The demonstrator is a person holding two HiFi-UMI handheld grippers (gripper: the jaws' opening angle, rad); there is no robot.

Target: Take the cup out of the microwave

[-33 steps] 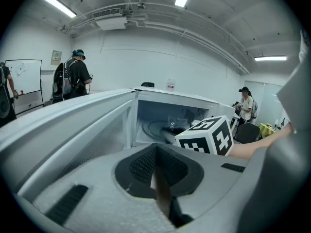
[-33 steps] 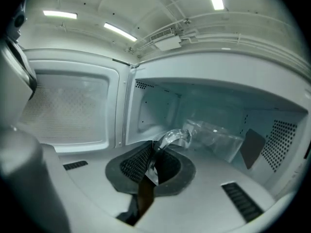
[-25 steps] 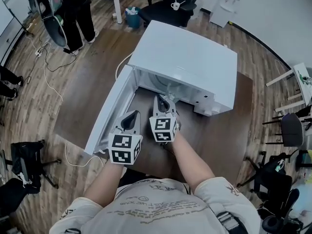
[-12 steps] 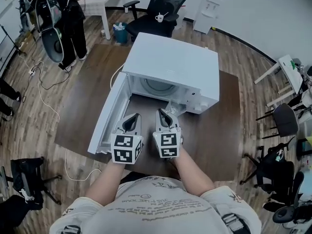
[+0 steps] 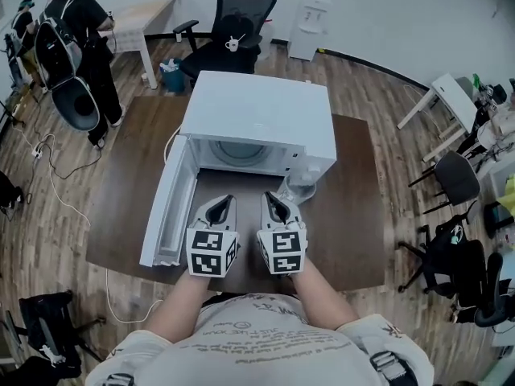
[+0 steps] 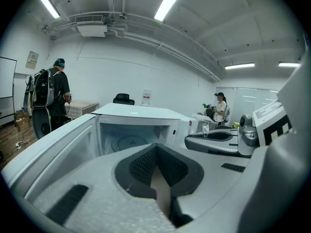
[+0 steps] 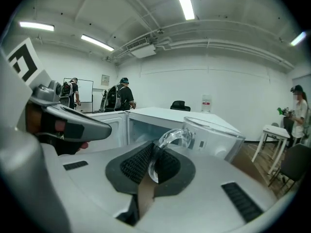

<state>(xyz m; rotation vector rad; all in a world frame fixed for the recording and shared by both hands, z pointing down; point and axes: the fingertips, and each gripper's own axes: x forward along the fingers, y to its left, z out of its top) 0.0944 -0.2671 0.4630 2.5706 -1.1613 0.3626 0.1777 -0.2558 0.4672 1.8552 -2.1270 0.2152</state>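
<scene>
The white microwave (image 5: 257, 115) sits on the dark brown table (image 5: 354, 215) with its door (image 5: 167, 203) swung open to the left; its cavity (image 5: 240, 153) shows only the turntable. A clear glass cup (image 5: 299, 186) hangs outside the microwave, in front of its right front corner. My right gripper (image 5: 278, 205) is shut on the cup's handle (image 7: 163, 147), and the cup's body (image 7: 214, 135) stands beyond the jaws. My left gripper (image 5: 221, 208) is beside it, shut with nothing between the jaws (image 6: 154, 166).
Beyond the table stand an office chair (image 5: 233, 22), a desk (image 5: 145, 18) and a person with a backpack (image 5: 68, 39). More chairs (image 5: 451, 183) and a white table (image 5: 447, 95) stand at the right. Cables (image 5: 56, 175) trail over the wooden floor at the left.
My right gripper has drawn back from the microwave cavity with the cup, which now hangs outside in front of the microwave. The left gripper stayed beside it.
</scene>
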